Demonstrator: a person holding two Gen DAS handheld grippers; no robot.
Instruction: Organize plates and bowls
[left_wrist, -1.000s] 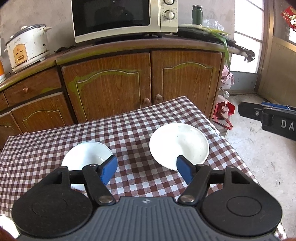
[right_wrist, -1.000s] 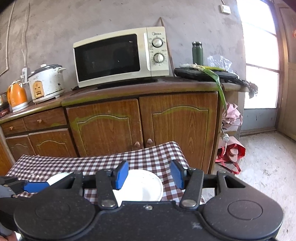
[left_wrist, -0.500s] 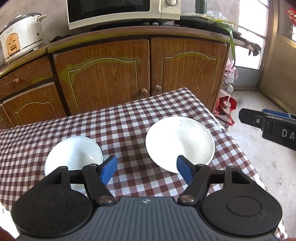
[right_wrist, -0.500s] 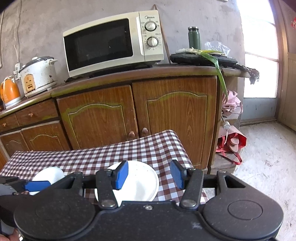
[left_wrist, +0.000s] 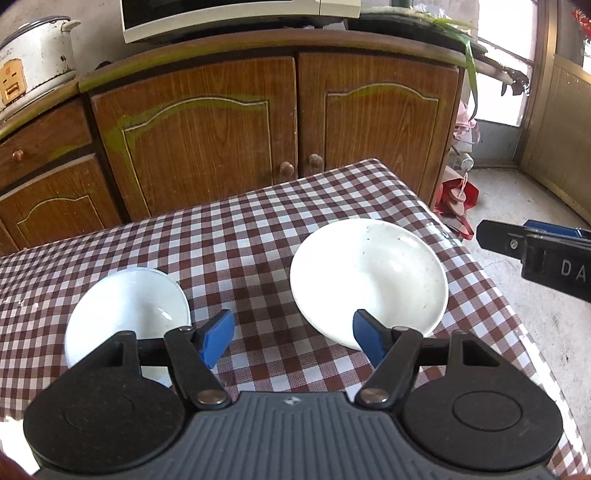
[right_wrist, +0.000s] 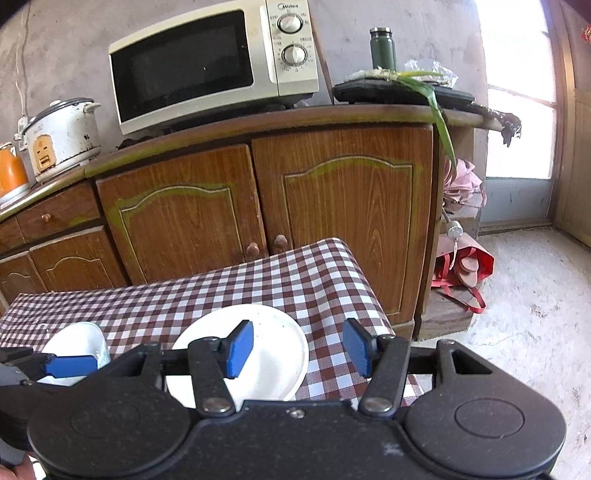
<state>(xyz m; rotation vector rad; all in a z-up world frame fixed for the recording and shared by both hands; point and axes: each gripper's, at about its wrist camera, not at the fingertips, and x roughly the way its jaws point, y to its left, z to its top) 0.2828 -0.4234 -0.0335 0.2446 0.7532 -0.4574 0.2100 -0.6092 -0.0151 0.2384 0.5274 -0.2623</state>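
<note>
As I bring both tools lower toward the checked table (left_wrist: 258, 229), the left wrist view shows more cloth and less of the cupboard than a second ago: the bowl (left_wrist: 129, 306) has slid to the lower left of the frame, partly behind my left gripper (left_wrist: 291, 338), and the plate (left_wrist: 369, 277) sits right of centre, well apart from the bowl. That gripper stands released, nothing between its pads, only cloth. At the right edge the other tool pokes in. In the right wrist view the plate (right_wrist: 266, 343) has grown and now lies at lower centre, under the left pad of my right gripper (right_wrist: 299, 347), whose jaws are opening with nothing pinched. The bowl (right_wrist: 77, 339) is at lower left. I judge nothing is picked up yet; I'm lining up one dish each.
</note>
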